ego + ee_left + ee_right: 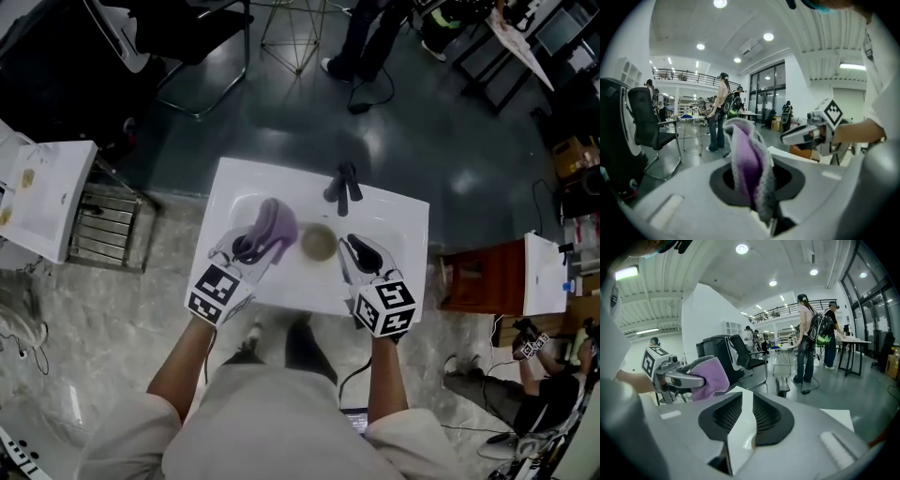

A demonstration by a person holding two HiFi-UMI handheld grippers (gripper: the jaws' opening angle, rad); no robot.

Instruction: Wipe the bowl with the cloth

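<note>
Left fingers (693, 187) on purple cloth (747, 164)

**Left claw clamped, right claw parted**

The person's bare left forearm (181, 354) and bare right forearm (387, 377) stretch forward side by side. The white two-jaw left gripper (255, 246) points forward and slightly down, with its black-and-white marker cube (217, 292) behind the jaws. Its jaws pinch a purple-and-grey fleecy cloth (749, 157), which stands up out of the claw's dark throat. The white two-jaw right gripper (746, 414) is held near the left claw, on its right, pointing the same way. Its own marker cube (384, 307) sits at the wrist end. Its ribbed dark pads (725, 413) stand apart, with nothing between them.
</note>
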